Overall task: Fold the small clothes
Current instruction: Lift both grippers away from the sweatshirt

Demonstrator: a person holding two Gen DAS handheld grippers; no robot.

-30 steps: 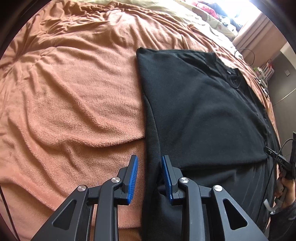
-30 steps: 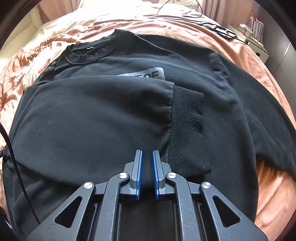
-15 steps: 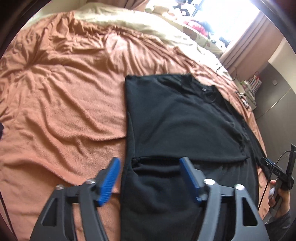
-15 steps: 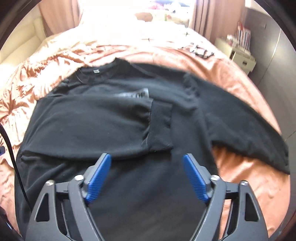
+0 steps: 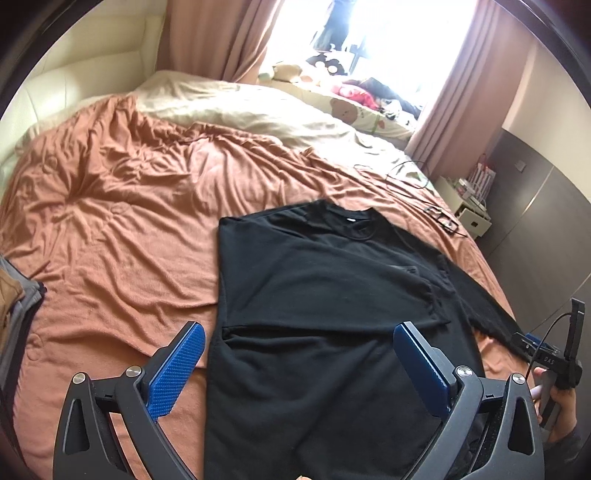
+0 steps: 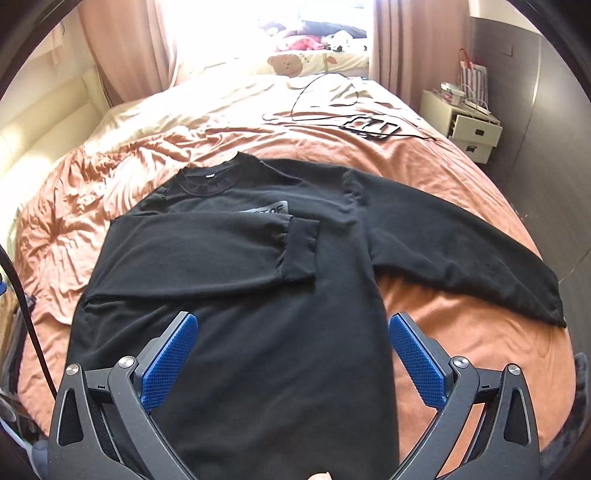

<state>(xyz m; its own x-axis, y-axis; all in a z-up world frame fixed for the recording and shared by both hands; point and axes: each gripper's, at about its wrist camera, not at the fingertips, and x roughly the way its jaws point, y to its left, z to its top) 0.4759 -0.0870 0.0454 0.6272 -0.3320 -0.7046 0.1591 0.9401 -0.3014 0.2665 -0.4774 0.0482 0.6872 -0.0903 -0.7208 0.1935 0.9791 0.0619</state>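
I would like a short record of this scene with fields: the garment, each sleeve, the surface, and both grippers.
garment: black sweatshirt, lying flat
left sleeve: folded sleeve lies across the chest
right sleeve: spread sleeve lies out on the blanket
surface: orange blanket on a bed
left gripper: open, holds nothing
right gripper: open, holds nothing

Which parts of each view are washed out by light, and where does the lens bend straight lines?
Left wrist view: the window is blown white; the wardrobe edges curve. Right wrist view: the window glares; the black sweatshirt stays sharp.
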